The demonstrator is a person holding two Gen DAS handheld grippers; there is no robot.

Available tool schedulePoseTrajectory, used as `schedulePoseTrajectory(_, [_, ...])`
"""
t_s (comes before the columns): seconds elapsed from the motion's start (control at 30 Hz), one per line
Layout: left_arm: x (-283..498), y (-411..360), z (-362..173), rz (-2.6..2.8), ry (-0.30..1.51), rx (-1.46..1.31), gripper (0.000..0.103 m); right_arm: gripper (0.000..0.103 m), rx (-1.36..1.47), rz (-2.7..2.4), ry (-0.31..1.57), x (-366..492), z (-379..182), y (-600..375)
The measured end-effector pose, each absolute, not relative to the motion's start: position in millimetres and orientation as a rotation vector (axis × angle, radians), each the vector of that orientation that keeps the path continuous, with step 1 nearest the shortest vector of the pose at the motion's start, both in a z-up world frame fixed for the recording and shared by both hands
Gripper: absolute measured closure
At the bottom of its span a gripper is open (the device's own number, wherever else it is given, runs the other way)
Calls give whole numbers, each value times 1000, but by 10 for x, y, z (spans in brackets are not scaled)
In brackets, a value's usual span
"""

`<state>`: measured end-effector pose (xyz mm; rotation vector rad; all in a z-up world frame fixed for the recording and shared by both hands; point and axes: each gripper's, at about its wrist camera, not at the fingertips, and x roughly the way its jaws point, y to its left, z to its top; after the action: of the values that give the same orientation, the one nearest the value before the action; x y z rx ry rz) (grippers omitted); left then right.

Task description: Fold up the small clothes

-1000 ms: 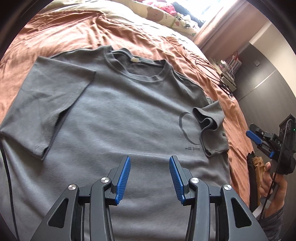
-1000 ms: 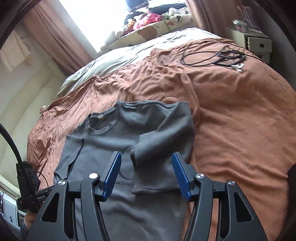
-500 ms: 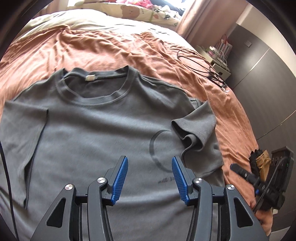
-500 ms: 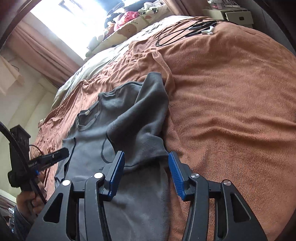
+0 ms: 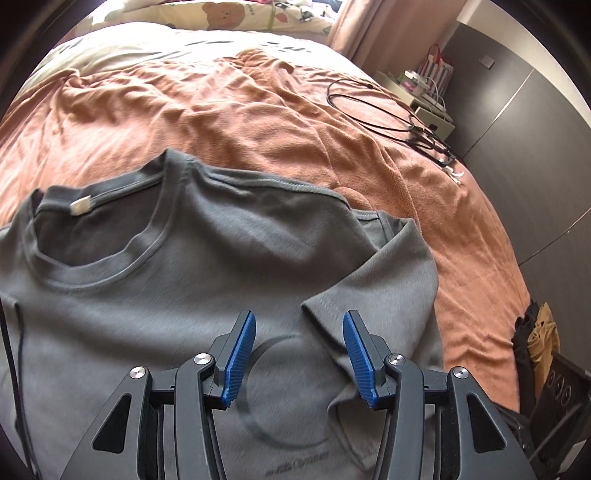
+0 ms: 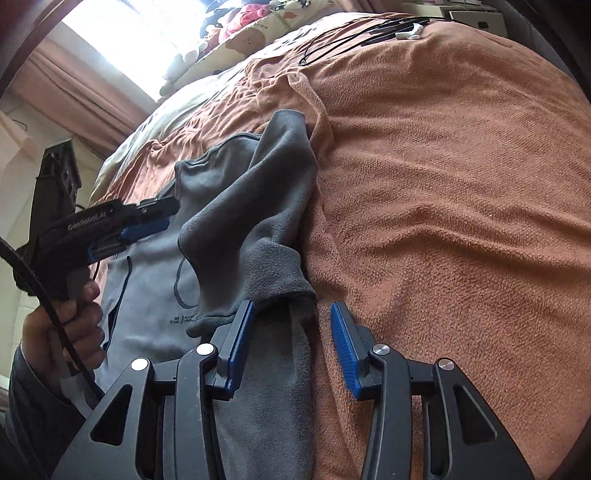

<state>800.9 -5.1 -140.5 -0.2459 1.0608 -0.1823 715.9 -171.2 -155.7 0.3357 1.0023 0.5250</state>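
Observation:
A grey T-shirt (image 5: 155, 295) lies face up on the orange blanket, collar away from me; its right sleeve (image 5: 384, 291) is folded inward over the chest. My left gripper (image 5: 299, 354) is open and empty, low over the chest print, close to the folded sleeve's hem. In the right wrist view the shirt (image 6: 236, 229) runs along the left, and my right gripper (image 6: 291, 347) is open and empty, straddling the shirt's right side edge below the folded sleeve. The left gripper (image 6: 155, 218) also shows there, hand-held above the shirt.
The orange blanket (image 6: 443, 184) covers the bed on the right. Black cables (image 5: 399, 114) and a white charger (image 6: 406, 33) lie near the far corner. A bedside shelf (image 5: 424, 99) stands beyond. Patterned pillows (image 5: 221, 14) sit at the head.
Both grippers moved forward and lower. The left one has come up to the folded sleeve; the right one has closed in on the shirt's right edge. Both stay open.

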Motion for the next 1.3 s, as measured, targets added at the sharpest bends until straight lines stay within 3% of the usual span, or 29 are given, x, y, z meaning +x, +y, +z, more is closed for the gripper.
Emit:
schedulePoseTrajectory(0.37, [8296,-354,-1780,-199,1149,-150,55,66,312,499,1012,7173,-1620,-1636])
schedulePoseTrajectory(0.4, [8289,-369,-1796,-192,1148,-127,68,66,302,496,1010,7170,-1617,-1619])
schedulePoseTrajectory(0.43, [8279,-374,-1791,-182,1138,-105,87,66,291,493,1009,7169,-1615,-1600])
schedulePoseTrajectory(0.5, [8270,-325,-1748,-173,1131,-117,100,66,275,489,1006,7162,-1616,-1577])
schedulePoseTrajectory(0.7, [8134,-129,-1389,-166,1045,-125,100,74,263,475,1010,7155,-1620,-1587])
schedulePoseTrajectory(0.87, [8043,36,-1256,-126,1043,-111,100,74,259,465,1011,7132,-1611,-1583])
schedulePoseTrajectory(1.3, [7994,383,-1436,0,1096,-108,100,77,277,471,1018,7181,-1612,-1633])
